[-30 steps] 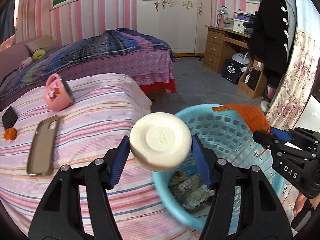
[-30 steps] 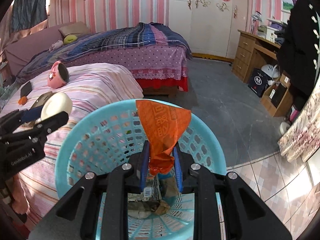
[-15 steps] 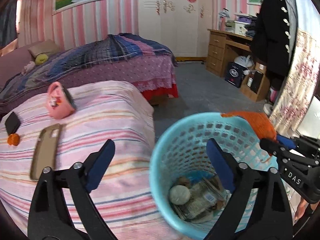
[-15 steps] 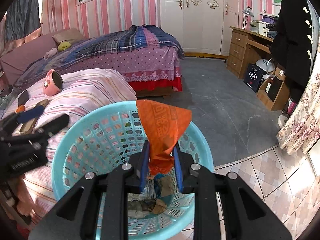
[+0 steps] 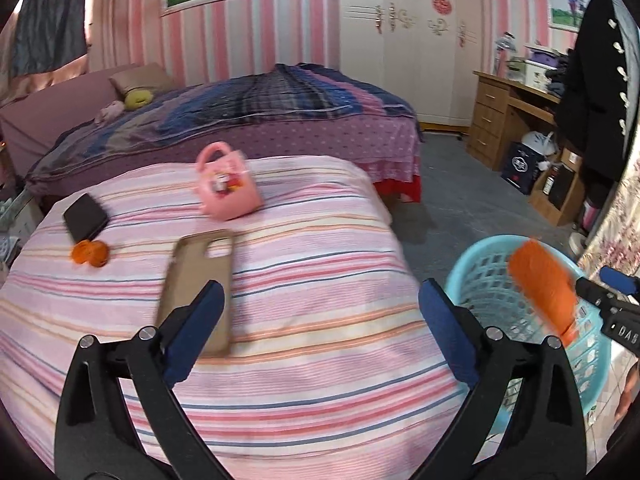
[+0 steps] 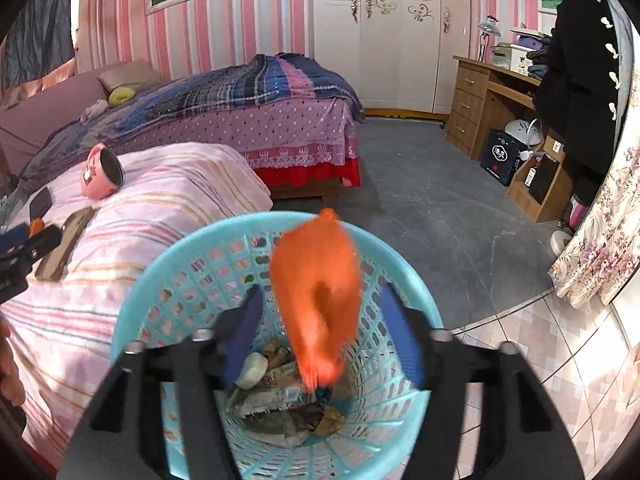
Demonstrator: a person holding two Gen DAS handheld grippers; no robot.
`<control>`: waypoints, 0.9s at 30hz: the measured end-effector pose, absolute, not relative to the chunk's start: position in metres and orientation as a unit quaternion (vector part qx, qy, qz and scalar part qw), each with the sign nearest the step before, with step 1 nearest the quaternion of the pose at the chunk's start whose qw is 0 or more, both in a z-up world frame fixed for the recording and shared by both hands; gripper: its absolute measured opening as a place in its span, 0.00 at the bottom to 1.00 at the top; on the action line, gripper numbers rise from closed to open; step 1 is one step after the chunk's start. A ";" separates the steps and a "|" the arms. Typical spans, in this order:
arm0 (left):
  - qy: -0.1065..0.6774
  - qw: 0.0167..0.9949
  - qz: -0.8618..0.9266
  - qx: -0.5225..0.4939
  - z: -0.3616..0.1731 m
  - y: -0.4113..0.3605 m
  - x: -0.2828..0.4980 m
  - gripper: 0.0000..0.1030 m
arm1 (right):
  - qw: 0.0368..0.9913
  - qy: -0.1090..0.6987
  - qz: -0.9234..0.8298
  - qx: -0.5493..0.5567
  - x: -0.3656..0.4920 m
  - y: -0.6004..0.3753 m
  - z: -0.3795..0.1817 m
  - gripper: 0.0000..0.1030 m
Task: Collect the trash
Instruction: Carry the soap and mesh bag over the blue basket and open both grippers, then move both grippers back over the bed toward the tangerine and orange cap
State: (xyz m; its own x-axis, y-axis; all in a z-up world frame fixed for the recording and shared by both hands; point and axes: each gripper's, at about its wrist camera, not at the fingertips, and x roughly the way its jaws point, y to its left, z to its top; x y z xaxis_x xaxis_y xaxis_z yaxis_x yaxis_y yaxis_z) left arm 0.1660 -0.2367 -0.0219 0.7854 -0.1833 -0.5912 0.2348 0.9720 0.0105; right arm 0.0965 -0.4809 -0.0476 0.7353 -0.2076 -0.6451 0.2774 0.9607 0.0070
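Note:
A light blue plastic basket (image 6: 160,276) stands on the floor beside the striped bed (image 5: 304,280). It holds paper trash and a white round lid (image 6: 251,365). My right gripper (image 6: 320,334) is open above the basket, and an orange wrapper (image 6: 316,292) is loose between its jaws, blurred, over the basket. My left gripper (image 5: 320,320) is open and empty over the bed. The basket (image 5: 480,268) and the wrapper (image 5: 544,296) also show at the right of the left wrist view.
On the bed lie a tan phone case (image 5: 196,280), a pink mug (image 5: 226,192), a black phone (image 5: 85,216) and an orange object (image 5: 90,253). A second bed (image 6: 248,108), a wooden desk (image 6: 488,96) and a hanging black coat (image 6: 580,80) stand beyond.
My left gripper dropped the white lid into the basket, opened, and swung left over the bed. My right gripper opened and let go of the orange wrapper.

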 end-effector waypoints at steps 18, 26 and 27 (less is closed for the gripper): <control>0.303 0.952 -0.026 0.034 -0.013 -0.109 0.183 0.95 | 0.935 0.333 -0.122 0.029 0.130 -0.418 -0.040 0.84; 0.316 0.949 -0.006 0.001 -0.018 -0.053 0.199 0.95 | 0.937 0.333 -0.110 -0.003 0.145 -0.375 -0.044 0.85; 0.316 0.949 -0.005 -0.001 -0.017 -0.049 0.201 0.95 | 0.936 0.332 -0.112 -0.005 0.146 -0.371 -0.043 0.85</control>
